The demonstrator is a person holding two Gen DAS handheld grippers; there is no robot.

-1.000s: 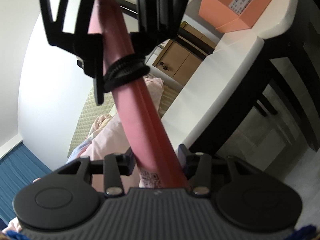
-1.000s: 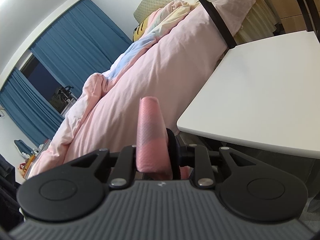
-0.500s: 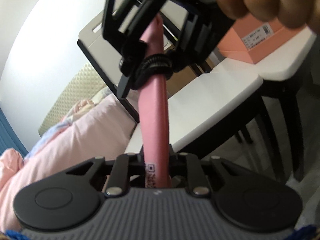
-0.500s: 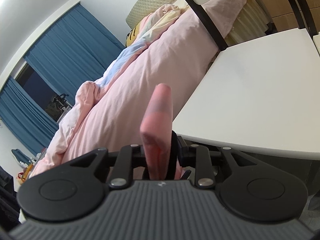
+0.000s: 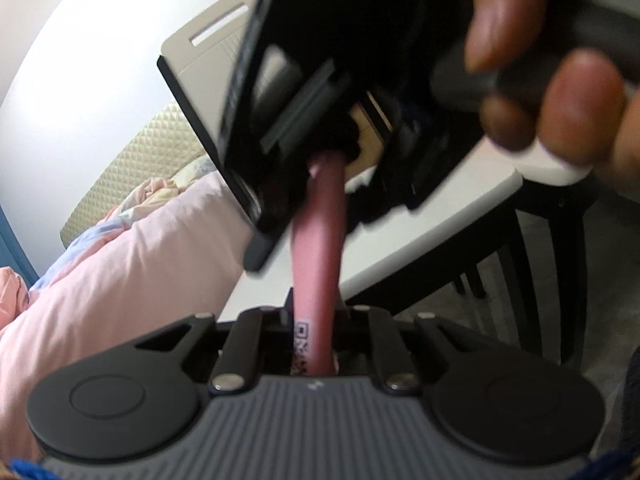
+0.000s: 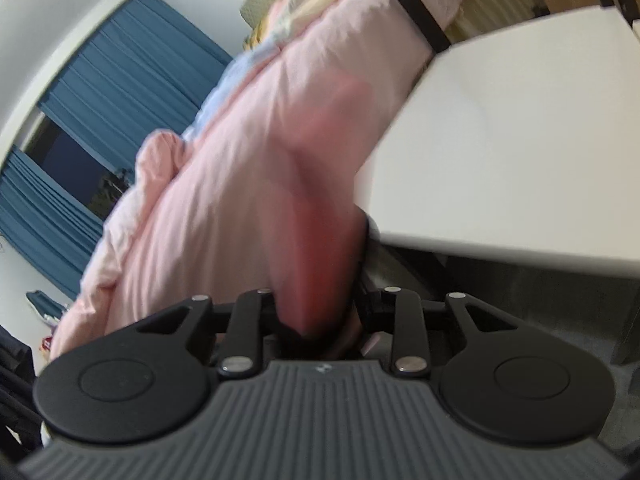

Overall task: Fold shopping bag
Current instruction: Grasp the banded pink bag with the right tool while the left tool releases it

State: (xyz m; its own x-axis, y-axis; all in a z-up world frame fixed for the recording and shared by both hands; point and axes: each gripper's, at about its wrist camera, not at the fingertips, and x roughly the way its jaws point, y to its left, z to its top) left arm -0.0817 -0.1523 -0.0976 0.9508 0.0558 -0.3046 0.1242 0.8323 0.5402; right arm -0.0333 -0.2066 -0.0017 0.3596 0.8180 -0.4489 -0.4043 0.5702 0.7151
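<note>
The shopping bag is rolled into a tight pink tube (image 5: 320,240) with a printed label near its lower end. My left gripper (image 5: 316,320) is shut on that lower end. My right gripper (image 5: 332,152), seen from the left wrist view with the person's fingers on it, holds the tube's upper end, where a black elastic loop (image 5: 340,140) sits around it. In the right wrist view the pink tube (image 6: 320,220) is blurred and stands up between the shut jaws of the right gripper (image 6: 320,320).
A white chair seat (image 6: 520,140) on black legs is just right of the grippers; its backrest (image 5: 208,40) shows in the left wrist view. A bed with a pink duvet (image 6: 240,152) lies to the left. Blue curtains (image 6: 80,120) hang behind.
The right gripper has slid down the tube toward the left gripper, taking the elastic loop with it. The tube's tip now looks blurred and closer in the right wrist view.
</note>
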